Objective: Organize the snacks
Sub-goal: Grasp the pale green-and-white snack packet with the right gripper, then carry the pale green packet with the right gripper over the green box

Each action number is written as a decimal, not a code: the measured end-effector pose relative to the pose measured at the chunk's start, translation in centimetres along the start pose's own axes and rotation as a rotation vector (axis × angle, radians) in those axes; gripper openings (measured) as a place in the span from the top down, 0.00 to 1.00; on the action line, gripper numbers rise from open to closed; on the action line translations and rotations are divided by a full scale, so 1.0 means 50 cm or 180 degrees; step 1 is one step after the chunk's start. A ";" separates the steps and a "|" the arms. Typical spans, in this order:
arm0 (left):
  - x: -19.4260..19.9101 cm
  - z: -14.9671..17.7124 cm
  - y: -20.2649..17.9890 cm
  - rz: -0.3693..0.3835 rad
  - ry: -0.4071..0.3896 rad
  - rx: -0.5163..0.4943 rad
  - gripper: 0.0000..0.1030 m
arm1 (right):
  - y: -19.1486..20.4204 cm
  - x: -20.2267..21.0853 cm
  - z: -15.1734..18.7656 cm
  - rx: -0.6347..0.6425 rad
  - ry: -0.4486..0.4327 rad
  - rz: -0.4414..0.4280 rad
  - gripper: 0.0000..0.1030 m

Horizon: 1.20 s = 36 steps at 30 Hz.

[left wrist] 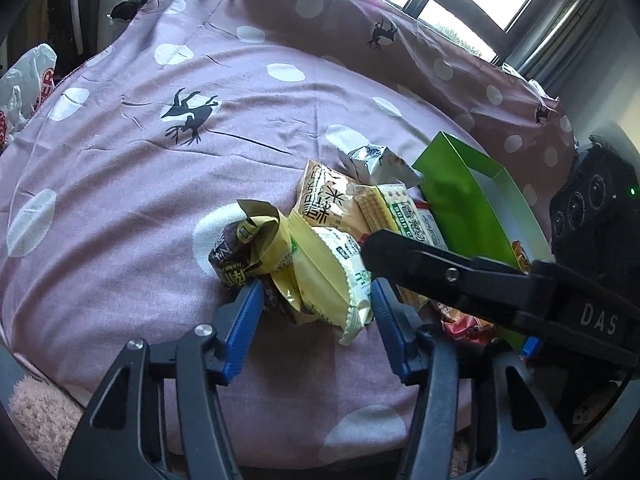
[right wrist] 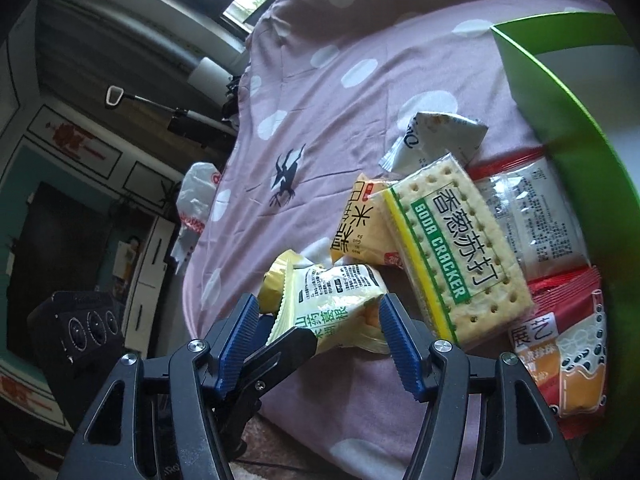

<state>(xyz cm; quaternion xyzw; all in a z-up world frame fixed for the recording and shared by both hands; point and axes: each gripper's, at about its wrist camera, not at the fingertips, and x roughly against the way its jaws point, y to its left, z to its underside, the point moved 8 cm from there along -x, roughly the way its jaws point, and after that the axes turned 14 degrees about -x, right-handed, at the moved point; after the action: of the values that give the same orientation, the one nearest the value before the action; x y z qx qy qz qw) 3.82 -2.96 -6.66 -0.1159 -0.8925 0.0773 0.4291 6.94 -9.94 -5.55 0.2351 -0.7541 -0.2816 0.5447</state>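
Observation:
A pale yellow, white and green snack packet (left wrist: 320,276) (right wrist: 332,300) lies on the pink dotted bedspread (left wrist: 160,184). My left gripper (left wrist: 318,300) has its blue pads against both sides of it. A crumpled dark brown packet (left wrist: 228,252) touches the left pad. My right gripper (right wrist: 318,320) comes in from the right and closes on the same packet. One black finger (left wrist: 400,252) of the right gripper crosses the packet's far end. Behind lie a soda cracker pack (right wrist: 452,248) and a yellow rice-cake packet (right wrist: 360,228).
A green box (right wrist: 580,140) (left wrist: 464,200) stands open at the right, with red packets (right wrist: 560,320) and a clear grey one (right wrist: 536,216) at its mouth. A silver-white packet (right wrist: 432,140) lies further back. A plastic bag (left wrist: 28,80) hangs off the bed's left edge.

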 end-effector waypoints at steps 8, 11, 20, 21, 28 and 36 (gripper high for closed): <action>-0.009 -0.007 0.003 0.0112 -0.0084 -0.0044 0.55 | -0.009 -0.044 -0.005 0.0054 0.0079 0.0239 0.35; -0.017 -0.005 0.005 0.0138 -0.0061 -0.0029 0.55 | -0.021 -0.057 -0.005 -0.0030 0.0152 0.0193 0.33; -0.029 0.008 -0.004 0.0166 0.0032 -0.0108 0.64 | -0.025 -0.074 0.004 0.0023 0.0186 0.0102 0.42; -0.030 0.009 -0.005 0.0169 0.0052 -0.0116 0.64 | -0.023 -0.073 0.006 0.0024 0.0195 0.0067 0.44; -0.003 0.007 -0.024 0.0195 -0.0017 -0.0205 0.69 | -0.009 -0.051 0.015 0.0046 0.0149 -0.0019 0.46; 0.039 -0.010 -0.052 0.0201 -0.0192 -0.0327 0.69 | 0.019 0.001 0.013 0.0158 -0.0036 -0.0088 0.46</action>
<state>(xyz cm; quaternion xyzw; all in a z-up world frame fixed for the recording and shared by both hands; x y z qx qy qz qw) 2.68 -4.91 -4.25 -0.1635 -0.9037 0.0484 0.3928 6.24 -9.17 -5.05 0.2574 -0.7606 -0.2717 0.5305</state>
